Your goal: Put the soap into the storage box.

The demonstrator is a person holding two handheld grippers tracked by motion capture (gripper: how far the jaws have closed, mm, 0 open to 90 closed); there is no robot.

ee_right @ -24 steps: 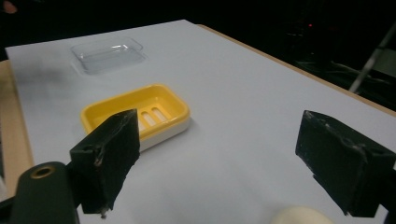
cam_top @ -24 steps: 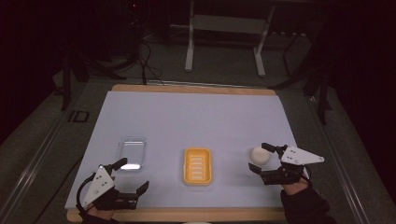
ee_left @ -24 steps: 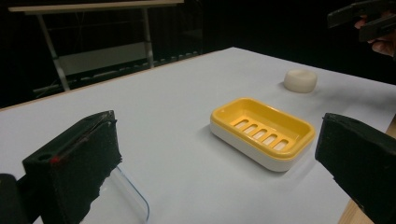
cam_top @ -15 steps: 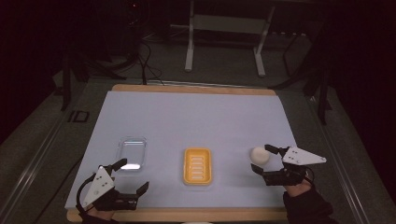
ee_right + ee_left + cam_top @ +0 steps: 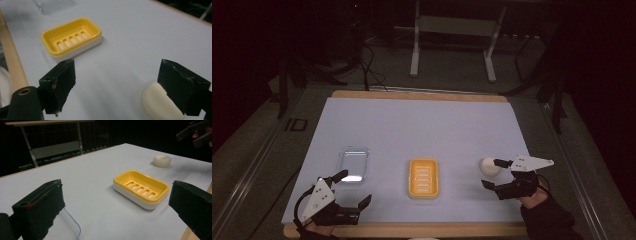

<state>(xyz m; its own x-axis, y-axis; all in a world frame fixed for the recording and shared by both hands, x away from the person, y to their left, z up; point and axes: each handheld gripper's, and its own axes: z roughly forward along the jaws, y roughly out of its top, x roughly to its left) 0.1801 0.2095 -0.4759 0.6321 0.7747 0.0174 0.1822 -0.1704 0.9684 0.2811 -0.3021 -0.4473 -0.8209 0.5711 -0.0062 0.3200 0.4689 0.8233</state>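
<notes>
A round white soap bar (image 5: pixel 488 167) lies on the pale blue mat at the right. My right gripper (image 5: pixel 492 173) stands open around it from the right. In the right gripper view the soap (image 5: pixel 157 105) lies against the inside of the right-hand jaw, partly hidden by it, and the other jaw stands well clear, so my right gripper (image 5: pixel 118 75) holds nothing. A yellow soap dish (image 5: pixel 423 177) with a slotted floor sits at the mat's middle front and looks empty (image 5: pixel 72 37). My left gripper (image 5: pixel 353 188) is open near the front left edge, with nothing between its jaws (image 5: pixel 112 197).
A clear plastic lid (image 5: pixel 354 163) lies flat left of the dish, just ahead of the left gripper. The mat covers a wooden board whose front edge (image 5: pixel 412 230) runs beneath both hands. Beyond the board stand dark metal table legs (image 5: pixel 414 45).
The right gripper has wavered slightly beside the soap. The soap, the dish, the lid and the left gripper have kept still.
</notes>
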